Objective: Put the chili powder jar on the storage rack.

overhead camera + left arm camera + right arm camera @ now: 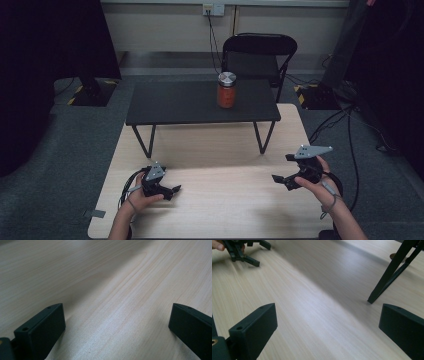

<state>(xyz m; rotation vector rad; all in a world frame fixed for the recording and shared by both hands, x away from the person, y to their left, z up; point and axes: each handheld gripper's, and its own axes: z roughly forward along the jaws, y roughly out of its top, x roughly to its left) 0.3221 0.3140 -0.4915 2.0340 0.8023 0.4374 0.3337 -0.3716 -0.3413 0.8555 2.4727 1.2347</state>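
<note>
both tools sit low over the pale wooden worktop, well apart from each other. the left hand-held gripper has its jaws spread wide with nothing between them, and the same shows in the left gripper view. the right hand-held gripper is likewise released and empty, jaws wide over bare wood in its own view.

the thing nearest to reach for is the orange glass jar with a silver metal lid. it stands upright on the small black low table with thin metal legs, toward that table's right end and far from both tools.

the likely trouble lies in the approach. the jar is tall and narrow, so a jaw that nudges it off-centre could tip it or push it toward the nearby far edge. coming in low, a tool could knock the black table's top edge or one of its slanted legs and shake the jar. glass is smooth, so a grip taken high near the lid may slip.
</note>
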